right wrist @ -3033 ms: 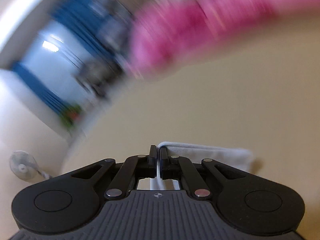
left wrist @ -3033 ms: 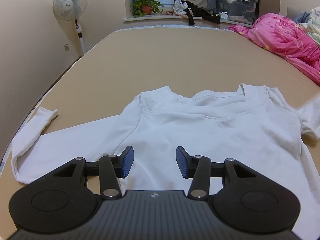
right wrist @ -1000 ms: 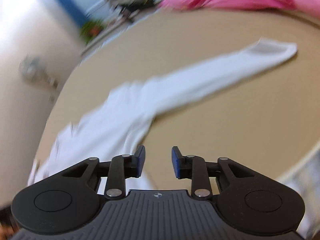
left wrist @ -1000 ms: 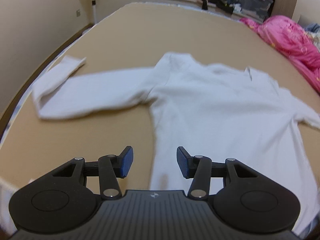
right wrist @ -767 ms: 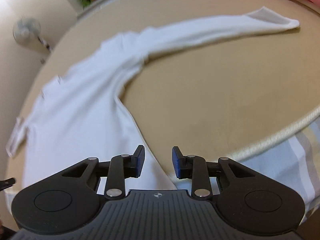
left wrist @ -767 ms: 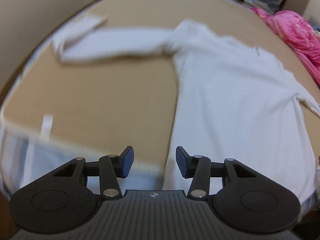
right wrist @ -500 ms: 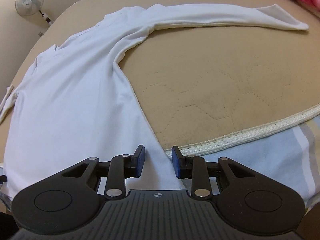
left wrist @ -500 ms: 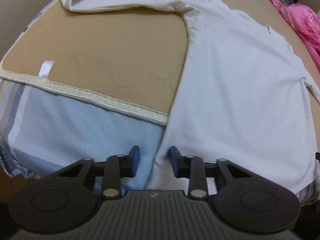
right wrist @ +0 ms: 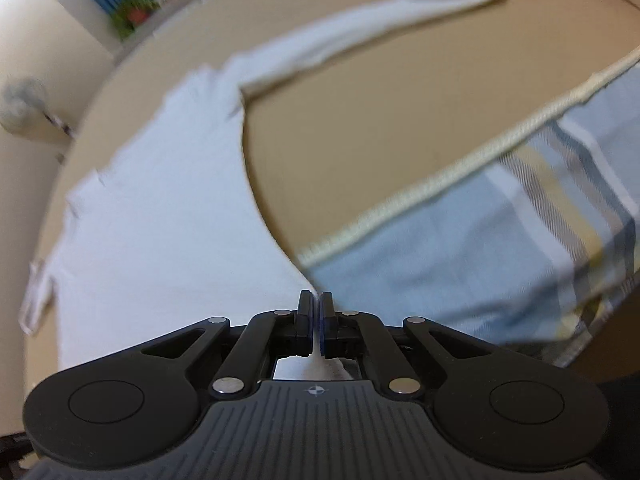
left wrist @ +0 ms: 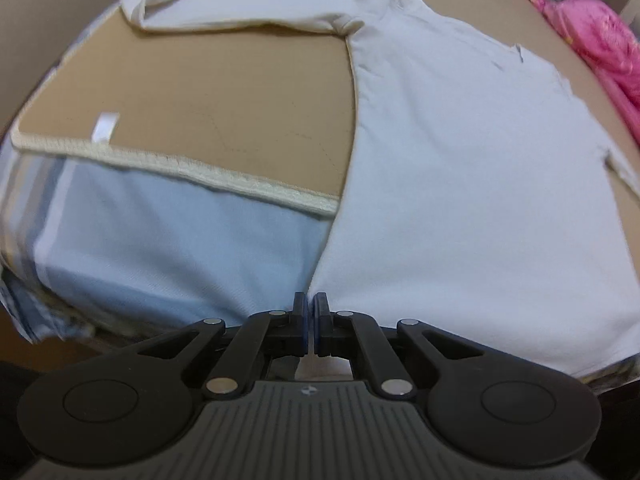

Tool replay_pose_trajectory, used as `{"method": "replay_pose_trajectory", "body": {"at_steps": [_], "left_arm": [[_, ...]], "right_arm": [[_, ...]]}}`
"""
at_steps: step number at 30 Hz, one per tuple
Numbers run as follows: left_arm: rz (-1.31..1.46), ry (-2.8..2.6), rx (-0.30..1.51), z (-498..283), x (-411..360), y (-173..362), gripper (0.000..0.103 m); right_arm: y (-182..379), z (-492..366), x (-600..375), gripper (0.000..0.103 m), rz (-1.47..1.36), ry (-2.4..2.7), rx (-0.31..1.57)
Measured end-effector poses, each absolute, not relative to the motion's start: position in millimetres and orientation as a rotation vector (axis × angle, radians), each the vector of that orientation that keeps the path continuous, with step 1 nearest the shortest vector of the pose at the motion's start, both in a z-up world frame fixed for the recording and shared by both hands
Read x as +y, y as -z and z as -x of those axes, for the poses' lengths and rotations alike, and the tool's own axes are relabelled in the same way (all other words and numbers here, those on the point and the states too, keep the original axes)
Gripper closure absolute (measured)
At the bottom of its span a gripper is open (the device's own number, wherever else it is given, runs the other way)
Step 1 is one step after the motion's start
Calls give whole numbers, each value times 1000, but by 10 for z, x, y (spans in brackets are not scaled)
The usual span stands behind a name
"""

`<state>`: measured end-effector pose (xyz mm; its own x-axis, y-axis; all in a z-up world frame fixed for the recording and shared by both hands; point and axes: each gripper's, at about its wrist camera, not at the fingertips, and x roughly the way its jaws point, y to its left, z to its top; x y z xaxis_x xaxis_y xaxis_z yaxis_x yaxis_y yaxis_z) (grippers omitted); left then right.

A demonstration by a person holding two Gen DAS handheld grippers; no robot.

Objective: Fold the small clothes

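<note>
A white long-sleeved shirt [left wrist: 472, 168] lies spread flat on the tan bed cover [left wrist: 224, 112], sleeves stretched out to both sides; it also shows in the right wrist view [right wrist: 160, 224]. Its hem hangs over the bed's near edge. My left gripper [left wrist: 311, 305] is shut on the hem's left corner. My right gripper [right wrist: 315, 303] is shut on the hem's right corner. The left sleeve [left wrist: 240, 14] ends folded back on itself at the far left. The right sleeve [right wrist: 372, 24] runs to the far right.
The tan cover ends in a cream braided edge [left wrist: 224, 178] [right wrist: 460, 172], with a light blue striped sheet [right wrist: 500, 248] hanging below. A pink quilt [left wrist: 600, 28] lies at the far right. A fan [right wrist: 24, 104] and a potted plant [right wrist: 132, 14] stand by the wall.
Both grippers have closed on the shirt's hem corners at the bed's near edge. Half a second ago both were open just above the hem.
</note>
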<state>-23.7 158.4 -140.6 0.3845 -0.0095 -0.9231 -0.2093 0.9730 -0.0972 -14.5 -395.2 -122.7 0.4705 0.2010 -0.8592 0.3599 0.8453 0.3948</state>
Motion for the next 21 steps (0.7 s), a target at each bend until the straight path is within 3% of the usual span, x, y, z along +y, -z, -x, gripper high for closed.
{"method": "replay_pose_trajectory", "body": {"at_steps": [3,7,10,11,12,15,18,21], "left_arm": [[219,-114,1114,259,1578,1299,97],[194,-48,1038,260,1418,1153,95],[178,-16,1128,111,1291,1361,75],[154,-22,1184,59,1268,1465,74],[116,-49,1242,19,1230,1572,75],[91,-69,1168,10,1156,1436,74],[45,-54,1024,55,1024,1186,58],[2,-46,937,45,885,1062,57]], "right_arm": [[1288,69,-3883,97,-544,132,1112],[1116,106,-3784,90,-471,134,1000],[1149,66,-3645,77,-473,22,1010],[1237,28,-3581,69,-469,-4,1066],[1340,-3,-3534,68,-458,-9,1128],[1501,-10,-3471,70,-409,44,1217],[1266,25,-3424,69,-375,28,1102],[1062,72,-3363,69,-321,19,998]]}}
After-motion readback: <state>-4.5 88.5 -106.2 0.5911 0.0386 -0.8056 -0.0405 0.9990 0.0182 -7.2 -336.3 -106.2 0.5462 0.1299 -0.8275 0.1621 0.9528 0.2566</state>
